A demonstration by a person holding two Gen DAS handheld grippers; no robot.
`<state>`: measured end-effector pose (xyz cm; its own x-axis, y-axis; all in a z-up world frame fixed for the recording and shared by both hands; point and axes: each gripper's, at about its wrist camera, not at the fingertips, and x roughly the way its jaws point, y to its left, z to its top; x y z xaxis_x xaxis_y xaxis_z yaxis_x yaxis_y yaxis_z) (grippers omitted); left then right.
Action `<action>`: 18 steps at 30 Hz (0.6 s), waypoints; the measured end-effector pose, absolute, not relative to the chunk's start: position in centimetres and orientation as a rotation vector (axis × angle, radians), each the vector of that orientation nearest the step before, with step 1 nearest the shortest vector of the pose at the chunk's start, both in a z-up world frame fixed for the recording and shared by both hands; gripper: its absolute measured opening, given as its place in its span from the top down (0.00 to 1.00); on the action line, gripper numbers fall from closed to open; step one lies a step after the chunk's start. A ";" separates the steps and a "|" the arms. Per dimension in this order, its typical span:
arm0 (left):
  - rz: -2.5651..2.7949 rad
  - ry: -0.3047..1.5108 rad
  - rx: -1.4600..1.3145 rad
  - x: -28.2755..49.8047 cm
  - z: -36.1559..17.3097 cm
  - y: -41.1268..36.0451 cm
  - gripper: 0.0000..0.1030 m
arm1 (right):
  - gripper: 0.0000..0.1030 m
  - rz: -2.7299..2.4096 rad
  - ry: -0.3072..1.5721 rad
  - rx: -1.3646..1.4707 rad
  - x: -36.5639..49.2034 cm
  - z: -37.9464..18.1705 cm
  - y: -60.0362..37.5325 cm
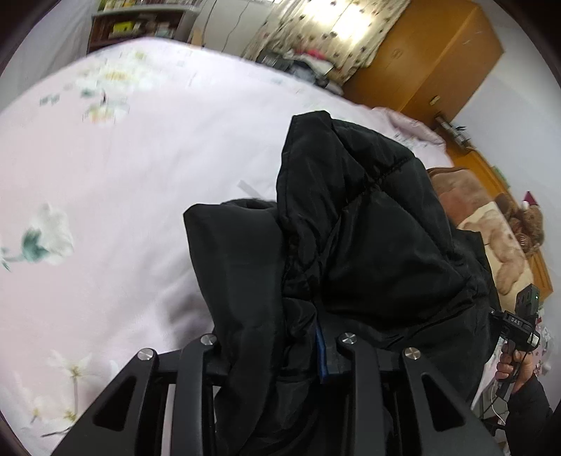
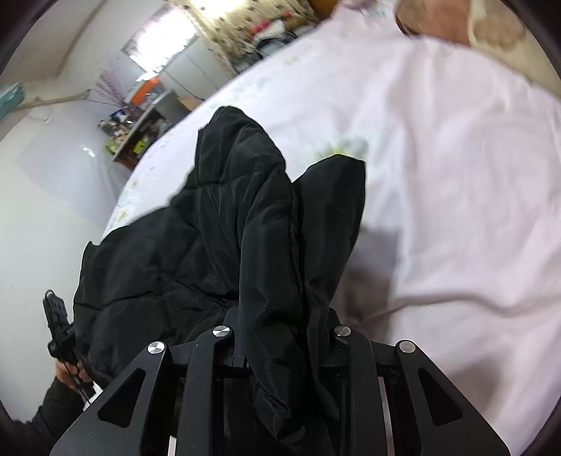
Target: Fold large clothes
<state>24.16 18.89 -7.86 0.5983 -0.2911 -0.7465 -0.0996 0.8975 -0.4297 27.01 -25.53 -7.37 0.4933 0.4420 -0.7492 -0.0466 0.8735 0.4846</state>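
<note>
On the far left of my left-hand view the pink bedsheet (image 1: 140,168) spreads out, printed with pale flowers, and a bookshelf (image 1: 140,24) stands beyond its far edge. Nearer the middle, my left gripper (image 1: 277,354) is pinching a bunched fold of the black jacket (image 1: 368,245), which rises thick and puffy in front of the camera and blocks most of the right half. Past it on the right I see a brown blanket (image 1: 491,238), a wooden wardrobe (image 1: 438,59) far off, and my right hand (image 1: 515,368) gripping its handle at the edge.

From my right-hand view, my left hand (image 2: 70,371) shows at the near left with its handle. The jacket (image 2: 210,228) fills the middle, lifted over the sheet, and my right gripper (image 2: 280,336) is clamped on a hanging fold of it. To the right lies the pink bedsheet (image 2: 455,175), blurred.
</note>
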 end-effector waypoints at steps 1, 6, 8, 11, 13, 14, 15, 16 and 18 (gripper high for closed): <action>-0.118 0.921 -0.451 23.7 -7.1 18.8 0.69 | 0.78 0.314 1.009 0.421 26.7 -6.6 -25.3; -0.119 0.878 -0.442 21.8 -3.9 19.6 0.69 | 0.78 0.342 0.971 0.393 25.7 -3.8 -24.2; -0.113 0.864 -0.450 21.1 -3.1 20.7 0.69 | 0.78 0.354 0.958 0.403 25.7 -3.1 -24.0; -0.097 0.839 -0.452 21.2 -2.1 22.5 0.69 | 0.78 0.368 0.941 0.400 27.0 -2.3 -22.7; -0.086 0.829 -0.453 22.4 -1.7 23.3 0.69 | 0.78 0.378 0.932 0.404 28.4 -2.3 -21.8; -0.078 0.826 -0.456 23.0 -1.6 23.8 0.69 | 0.78 0.382 0.929 0.404 29.2 -2.3 -21.4; -0.070 0.825 -0.457 23.6 -1.6 24.6 0.69 | 0.78 0.386 0.928 0.405 29.3 -2.5 -21.7; -0.062 0.825 -0.453 24.1 -1.7 25.1 0.69 | 0.78 0.388 0.930 0.403 30.2 -2.6 -21.2; -0.044 0.826 -0.451 25.8 -2.0 26.2 0.69 | 0.78 0.390 0.938 0.402 31.8 -3.0 -20.4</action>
<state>25.82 26.23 -2.01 0.6822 -0.2108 -0.7001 -0.1350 0.9048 -0.4039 31.85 -20.41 -2.96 0.5336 0.4876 -0.6911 -0.1468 0.8581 0.4921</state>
